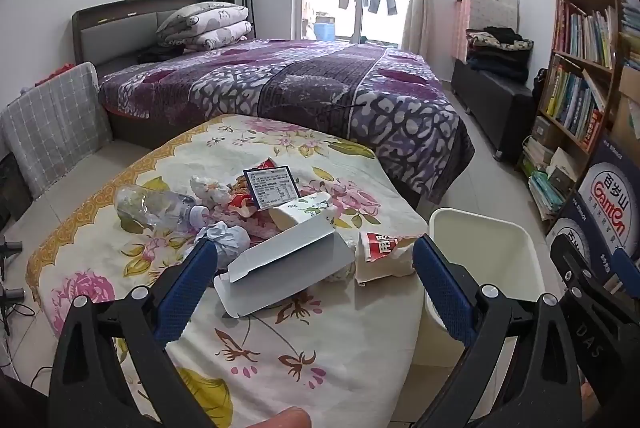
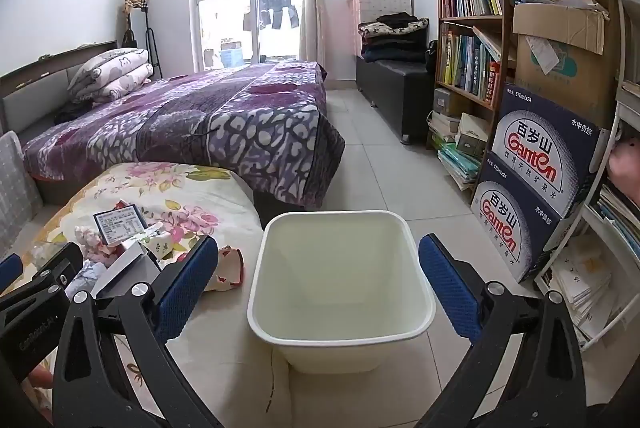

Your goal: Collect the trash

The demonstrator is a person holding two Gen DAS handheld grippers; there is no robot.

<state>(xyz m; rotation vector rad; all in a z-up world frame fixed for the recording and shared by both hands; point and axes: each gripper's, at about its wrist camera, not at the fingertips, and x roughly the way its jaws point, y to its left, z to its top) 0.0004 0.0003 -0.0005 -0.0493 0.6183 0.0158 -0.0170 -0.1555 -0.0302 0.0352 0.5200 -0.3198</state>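
— Blue pads of the left gripper (image 1: 314, 260) stood nearest in the left wrist view, spread wide with nothing between them. What lay below?

— It pointed downward at a floral cloth (image 1: 280, 340) covering a low surface. The trash lay there in one heap: a clear plastic bottle (image 1: 158, 206) on its side, a crumpled paper ball (image 1: 224, 238), a flattened white carton (image 1: 284, 268) and a red-and-white wrapper (image 1: 384, 248) near the cloth's right edge. Behind was a bed with a purple blanket (image 1: 288, 88).

— And the right wrist view?

— Nearest were the pads of the right gripper (image 2: 318, 260), also fully released and holding nothing. It was tilted down over a white bin (image 2: 340, 324), which stood on the tiled floor (image 2: 380, 172) just beside the cloth. A bookshelf (image 2: 468, 28) and stacked water boxes (image 2: 536, 180) were at the right wall.
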